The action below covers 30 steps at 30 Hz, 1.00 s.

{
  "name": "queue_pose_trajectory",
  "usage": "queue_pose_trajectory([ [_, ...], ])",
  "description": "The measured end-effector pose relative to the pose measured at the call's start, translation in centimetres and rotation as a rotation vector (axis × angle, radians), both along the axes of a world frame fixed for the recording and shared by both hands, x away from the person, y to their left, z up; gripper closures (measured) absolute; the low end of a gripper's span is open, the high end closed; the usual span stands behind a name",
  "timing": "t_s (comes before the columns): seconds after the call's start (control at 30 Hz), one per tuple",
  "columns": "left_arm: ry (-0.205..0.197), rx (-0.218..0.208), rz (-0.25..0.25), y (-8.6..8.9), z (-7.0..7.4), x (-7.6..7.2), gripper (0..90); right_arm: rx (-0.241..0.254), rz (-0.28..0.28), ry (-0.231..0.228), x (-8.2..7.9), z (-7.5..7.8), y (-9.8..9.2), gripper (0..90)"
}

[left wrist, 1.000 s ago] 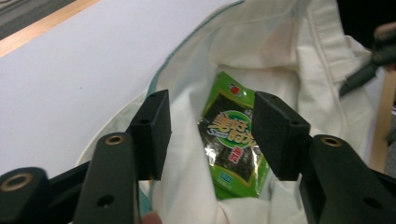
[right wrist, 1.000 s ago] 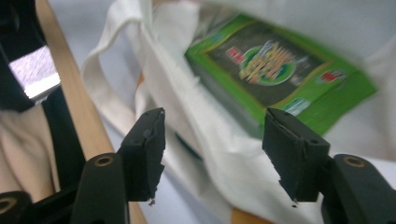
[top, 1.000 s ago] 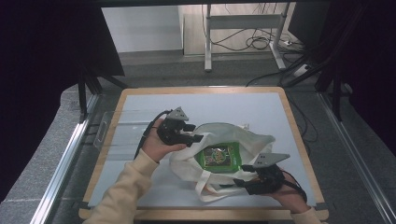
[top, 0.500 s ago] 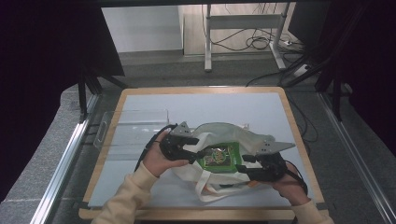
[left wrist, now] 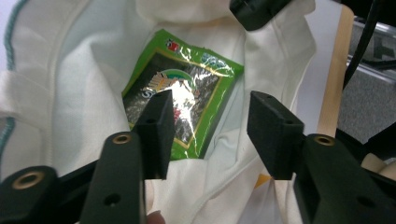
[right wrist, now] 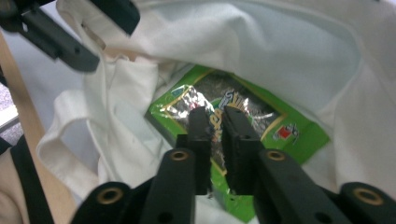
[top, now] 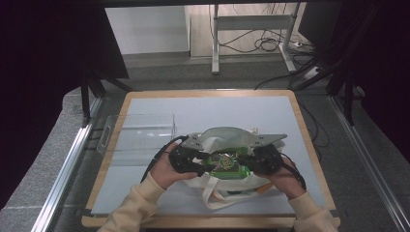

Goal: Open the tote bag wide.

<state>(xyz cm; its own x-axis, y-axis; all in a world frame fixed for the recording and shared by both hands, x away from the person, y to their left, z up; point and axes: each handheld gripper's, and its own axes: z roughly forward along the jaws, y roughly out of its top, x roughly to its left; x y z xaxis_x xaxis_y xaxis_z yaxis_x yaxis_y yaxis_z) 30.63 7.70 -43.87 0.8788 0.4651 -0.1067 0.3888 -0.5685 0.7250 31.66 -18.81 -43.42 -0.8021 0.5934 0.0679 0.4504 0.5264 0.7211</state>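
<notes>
Two black grippers meet over a cream cloth tote bag (top: pixel 227 186) that lies on the pale blue-grey tabletop (top: pixel 193 111), each one held in a hand whose cream sleeve comes in from the near edge. The left gripper (left wrist: pixel 208 123) has its jaws spread wide, and between and just beyond them lies a flat green foil snack packet (left wrist: pixel 187 100) with a dark printed panel, resting inside the open mouth of the bag; the jaws hover over it and touch neither packet nor cloth as far as can be seen. Past the tip of this gripper, at the far upper edge of its view, part of the other gripper pokes in above the bag's folded rim. The right gripper (right wrist: pixel 218 140) stands narrow, its jaws nearly together with a thin slit left between them, and the green packet lies directly ahead of and beneath their tips; whether they pinch its shiny wrapper cannot be told. To the upper left of this gripper the cloth bunches into a loop of bag handle (right wrist: pixel 79 126). From above, the packet sits between the two grippers, inside the bag. A clear plastic tray (top: pixel 138 133) rests beyond the left gripper, at the tabletop's wooden rim.
</notes>
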Motion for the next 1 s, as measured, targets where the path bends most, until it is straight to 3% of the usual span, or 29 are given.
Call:
queue_pose_trajectory([
  [0.13,0.003,0.011,0.004,0.0,-0.4,0.0,63.2,-0.001,0.002,-0.006,0.7,0.1,0.7,87.4],
  [0.3,0.027,0.032,0.006,-0.1,-0.8,0.1,82.2,0.002,0.012,-0.008,1.5,0.2,1.7,88.1],
  [0.43,0.037,0.05,0.011,0.0,-1.1,0.2,89.2,-0.001,0.032,0.001,2.1,0.0,2.9,88.3],
  [0.8,0.06,0.092,-0.001,0.0,-1.9,-0.2,89.5,-0.058,0.081,0.048,4.3,-1.9,7.3,88.2],
  [1.0,0.069,0.097,-0.007,-0.1,-2.1,-0.3,89.5,-0.099,0.127,0.103,5.1,-3.5,9.2,88.2],
])
